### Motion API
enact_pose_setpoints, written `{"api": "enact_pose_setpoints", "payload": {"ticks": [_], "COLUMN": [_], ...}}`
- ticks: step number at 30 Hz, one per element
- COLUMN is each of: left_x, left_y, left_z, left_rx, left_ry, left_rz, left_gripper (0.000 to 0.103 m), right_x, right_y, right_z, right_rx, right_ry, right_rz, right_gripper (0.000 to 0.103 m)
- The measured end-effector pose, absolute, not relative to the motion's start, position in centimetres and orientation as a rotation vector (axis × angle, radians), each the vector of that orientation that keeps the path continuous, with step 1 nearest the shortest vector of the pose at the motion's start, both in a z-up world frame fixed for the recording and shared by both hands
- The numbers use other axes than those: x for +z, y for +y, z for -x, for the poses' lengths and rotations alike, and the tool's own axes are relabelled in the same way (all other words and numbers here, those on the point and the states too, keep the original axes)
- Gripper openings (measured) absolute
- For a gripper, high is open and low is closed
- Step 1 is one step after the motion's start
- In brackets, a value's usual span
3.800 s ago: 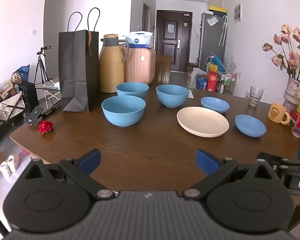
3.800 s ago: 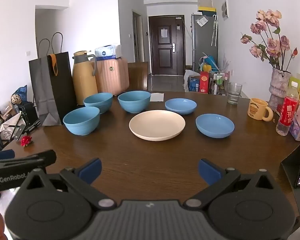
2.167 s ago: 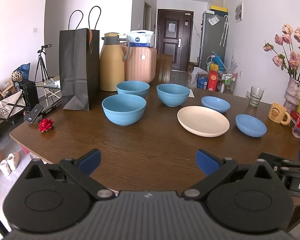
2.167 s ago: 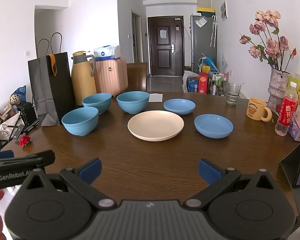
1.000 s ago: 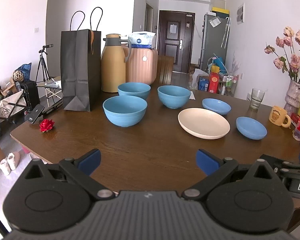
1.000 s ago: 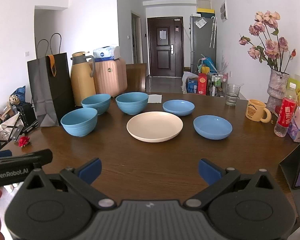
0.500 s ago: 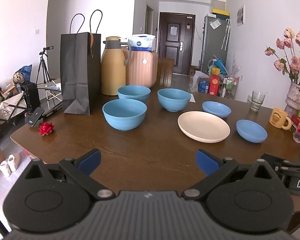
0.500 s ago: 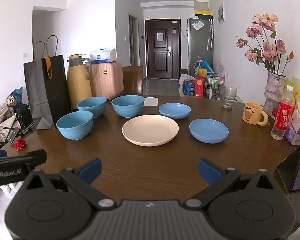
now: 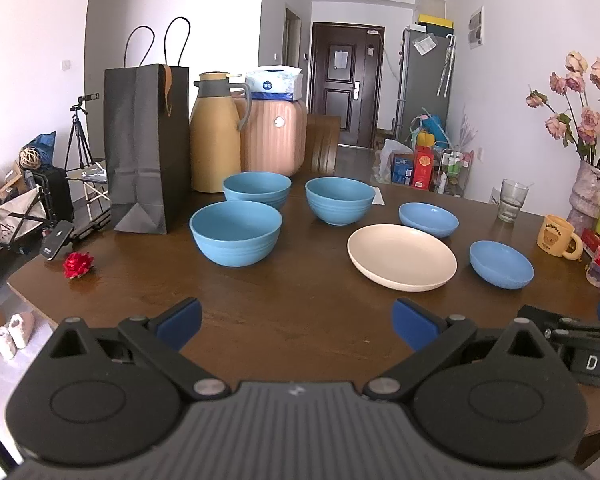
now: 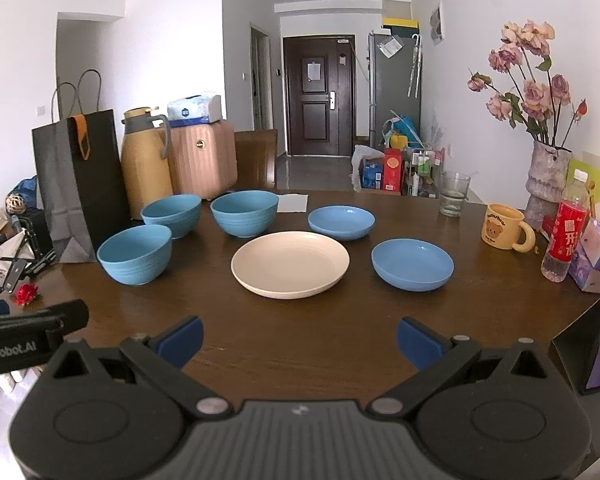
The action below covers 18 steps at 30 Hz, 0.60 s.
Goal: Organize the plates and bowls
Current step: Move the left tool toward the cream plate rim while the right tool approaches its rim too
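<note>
The left hand-held gripper (image 9: 296, 322) is above the near edge of the brown surface (image 9: 300, 312), with its blue fingertips wide apart and nothing between them. The right hand-held gripper (image 10: 298, 340) is in the same state, wide and empty, beside the left one.

Beyond them, on the surface, is a cream plate (image 10: 290, 264) in the middle. To its right is a shallow blue plate (image 10: 412, 264), and behind it a second shallow blue plate (image 10: 341, 222). All three are near each other but apart.

To the left are three deep blue bowls: the nearest bowl (image 10: 135, 254), one behind it (image 10: 171, 210), and one more to the centre (image 10: 245, 213). They stand upright and separate.

A black paper bag (image 10: 78, 184) is behind the bowls, and a yellow mug (image 10: 504, 227) is at the right.
</note>
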<state>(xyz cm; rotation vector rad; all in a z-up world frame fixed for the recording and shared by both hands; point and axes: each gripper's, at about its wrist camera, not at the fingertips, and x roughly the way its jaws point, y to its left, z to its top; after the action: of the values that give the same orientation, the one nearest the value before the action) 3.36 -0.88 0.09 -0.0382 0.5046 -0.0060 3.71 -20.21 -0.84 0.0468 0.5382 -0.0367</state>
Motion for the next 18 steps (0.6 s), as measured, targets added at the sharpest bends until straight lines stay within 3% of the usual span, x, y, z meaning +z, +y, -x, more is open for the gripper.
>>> {"api": "enact_pose_setpoints", "payload": {"ticks": [18], "left_x": [-0.5], "left_y": [-2.5], "left_z": [-8.5], "left_rx": [-0.024], "left_ry": [0.533], "left_rz": [0.025], "left_gripper": [0.103], "right_x": [-1.8], "right_y": [-22.2], "right_z": [-8.8], "right_rx": [-0.074], "right_ry": [0.569], "right_rz": [-0.061], "right_gripper": [0.103]}}
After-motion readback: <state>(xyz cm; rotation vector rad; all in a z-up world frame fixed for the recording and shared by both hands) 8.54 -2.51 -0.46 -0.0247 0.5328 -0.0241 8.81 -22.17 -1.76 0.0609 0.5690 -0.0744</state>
